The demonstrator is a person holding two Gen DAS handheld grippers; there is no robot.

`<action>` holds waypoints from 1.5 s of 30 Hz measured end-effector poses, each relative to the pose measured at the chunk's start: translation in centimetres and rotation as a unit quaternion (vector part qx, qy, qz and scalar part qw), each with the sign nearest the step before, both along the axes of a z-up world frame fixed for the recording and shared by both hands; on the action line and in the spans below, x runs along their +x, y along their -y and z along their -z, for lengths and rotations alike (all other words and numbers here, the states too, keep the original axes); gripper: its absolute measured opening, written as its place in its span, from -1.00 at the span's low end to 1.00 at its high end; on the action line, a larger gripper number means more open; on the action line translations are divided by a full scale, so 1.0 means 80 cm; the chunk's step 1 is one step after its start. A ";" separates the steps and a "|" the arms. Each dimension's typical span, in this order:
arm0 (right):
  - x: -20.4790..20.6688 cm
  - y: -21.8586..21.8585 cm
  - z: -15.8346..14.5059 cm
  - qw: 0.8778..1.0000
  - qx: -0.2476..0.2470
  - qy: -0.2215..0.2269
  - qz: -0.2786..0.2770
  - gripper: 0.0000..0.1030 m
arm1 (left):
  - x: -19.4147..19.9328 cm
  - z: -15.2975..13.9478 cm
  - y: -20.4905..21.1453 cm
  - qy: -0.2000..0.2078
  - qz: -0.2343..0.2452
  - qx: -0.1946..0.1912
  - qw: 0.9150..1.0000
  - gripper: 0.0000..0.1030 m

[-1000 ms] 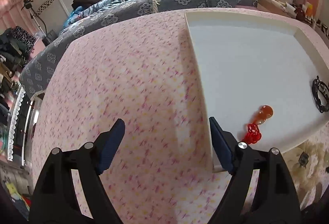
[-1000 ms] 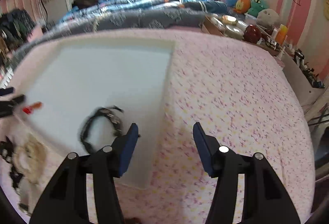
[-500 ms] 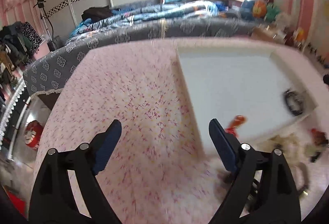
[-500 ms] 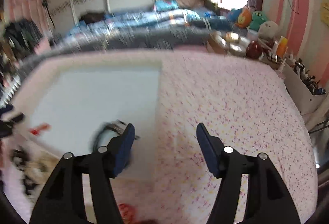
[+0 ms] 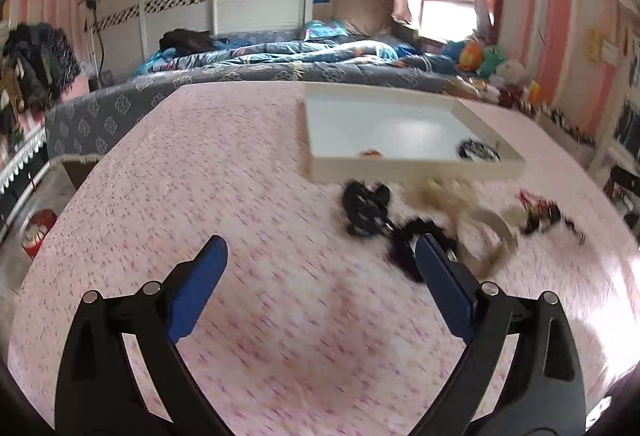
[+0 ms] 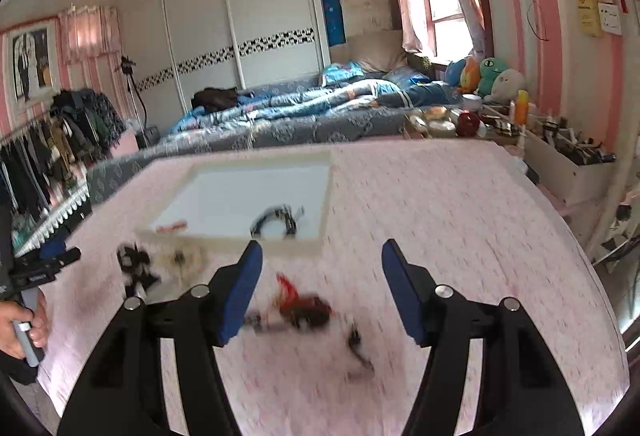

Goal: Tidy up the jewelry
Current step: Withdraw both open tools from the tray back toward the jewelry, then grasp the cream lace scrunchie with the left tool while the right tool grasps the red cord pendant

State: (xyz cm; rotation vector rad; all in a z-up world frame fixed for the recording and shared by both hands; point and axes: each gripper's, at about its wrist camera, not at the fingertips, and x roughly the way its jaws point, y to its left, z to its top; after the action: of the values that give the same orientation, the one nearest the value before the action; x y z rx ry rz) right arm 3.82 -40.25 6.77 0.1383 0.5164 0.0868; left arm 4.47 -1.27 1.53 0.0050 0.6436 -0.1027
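A white tray [image 5: 416, 165] [image 6: 280, 242] lies on the pink tablecloth and holds a black bracelet [image 5: 478, 151] [image 6: 276, 222] and a small orange-red piece [image 5: 372, 153] [image 6: 172, 227]. Loose jewelry lies in front of it: black pieces [image 5: 366, 205] [image 6: 134, 268], a pale beige piece [image 5: 444, 195] [image 6: 182, 260], a cream bangle [image 5: 494, 232] and a red-and-dark piece [image 5: 538, 209] [image 6: 304, 306]. My left gripper [image 5: 320, 280] is open and empty, left of the black pieces. My right gripper [image 6: 320, 288] is open and empty above the red-and-dark piece.
A bed with blue-grey bedding [image 5: 280, 63] [image 6: 300, 111] stands behind the table. A shelf of bottles and toys [image 6: 520, 123] is at the right. The hand with the left gripper [image 6: 28, 300] shows at the right wrist view's left edge.
Both grippers have pulled back and up from the tray. The loose jewelry in front of the tray has come into view. Both stay open.
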 end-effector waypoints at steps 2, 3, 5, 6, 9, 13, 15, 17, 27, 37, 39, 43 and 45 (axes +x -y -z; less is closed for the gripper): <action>-0.010 -0.001 0.014 1.000 0.003 -0.010 -0.007 -0.01 | -0.002 0.007 0.017 -0.004 0.008 0.014 1.000 0.82; -0.013 -0.004 0.019 1.000 0.003 -0.015 -0.015 -0.10 | 0.002 0.009 0.022 -0.012 0.011 0.012 1.000 0.82; -0.018 -0.015 0.030 0.999 -0.004 -0.027 -0.031 -0.20 | 0.005 0.015 0.026 -0.023 0.015 0.000 1.000 0.79; -0.019 -0.020 0.033 0.999 -0.005 -0.029 -0.034 -0.28 | 0.008 0.017 0.030 -0.026 0.015 -0.004 1.000 0.79; -0.016 -0.039 0.041 0.998 0.002 -0.037 -0.055 -0.28 | 0.024 0.021 0.047 -0.034 0.017 0.000 0.999 0.69; -0.005 -0.076 0.045 0.996 -0.012 -0.039 -0.085 -0.28 | 0.038 0.025 0.061 -0.047 0.023 -0.003 0.999 0.52; 0.001 -0.086 0.048 0.995 -0.017 -0.043 -0.084 -0.31 | 0.042 0.027 0.064 -0.052 0.025 -0.008 0.998 0.51; 0.005 -0.081 0.051 0.996 -0.021 -0.043 -0.069 -0.35 | 0.043 0.027 0.064 -0.053 0.024 -0.007 0.998 0.46; 0.032 -0.040 0.036 0.998 -0.008 -0.047 -0.042 -0.45 | 0.070 0.005 0.103 -0.038 0.067 0.000 0.997 0.36; 0.093 -0.029 0.058 0.995 -0.007 -0.096 -0.036 -0.45 | 0.130 0.018 0.159 -0.071 0.066 -0.007 0.995 0.31; 0.103 -0.033 0.063 0.993 -0.012 -0.108 -0.048 -0.45 | 0.142 0.023 0.163 -0.082 0.061 -0.003 0.995 0.24; 0.116 -0.046 0.070 0.990 -0.022 -0.124 -0.069 -0.45 | 0.157 0.037 0.169 -0.104 0.065 -0.002 0.992 -0.04; 0.124 -0.054 0.072 0.988 -0.028 -0.129 -0.078 -0.45 | 0.161 0.040 0.170 -0.109 0.066 -0.005 0.992 -0.05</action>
State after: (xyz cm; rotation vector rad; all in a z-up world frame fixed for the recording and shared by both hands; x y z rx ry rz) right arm 13.71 -35.89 0.98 0.0544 0.7883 0.2095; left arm 17.35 -14.84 -1.71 0.0264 0.8609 -0.2368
